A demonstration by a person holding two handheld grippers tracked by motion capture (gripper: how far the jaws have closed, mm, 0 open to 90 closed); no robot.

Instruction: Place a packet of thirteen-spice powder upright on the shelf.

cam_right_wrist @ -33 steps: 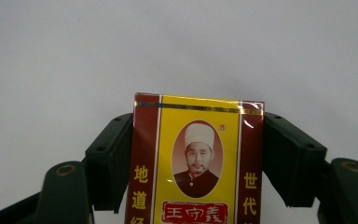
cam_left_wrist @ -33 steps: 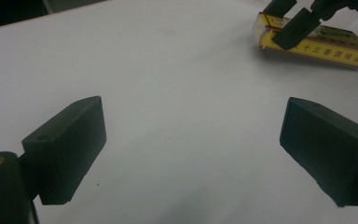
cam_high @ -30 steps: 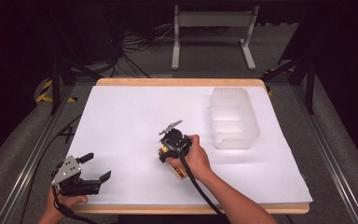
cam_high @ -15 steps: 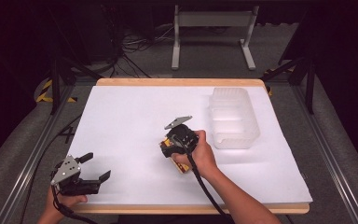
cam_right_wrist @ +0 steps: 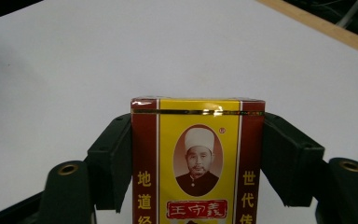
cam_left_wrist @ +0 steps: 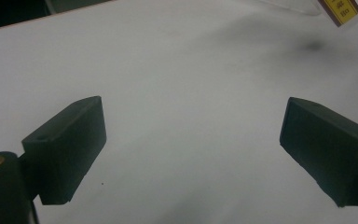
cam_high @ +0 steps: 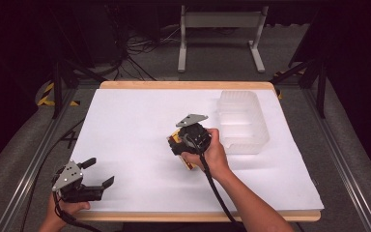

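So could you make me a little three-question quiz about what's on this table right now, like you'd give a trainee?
1. True or false: the right gripper is shut on the yellow and red box.
2. What stands just to the right of that box in the high view? A) a metal bowl B) a clear plastic container C) a stack of books
3. How do the jaws of the left gripper stand, and is anything between them?

Key
1. True: both jaws press on the sides of the box.
2. B, the clear plastic container, on the white table cover.
3. Wide open, with nothing between them.
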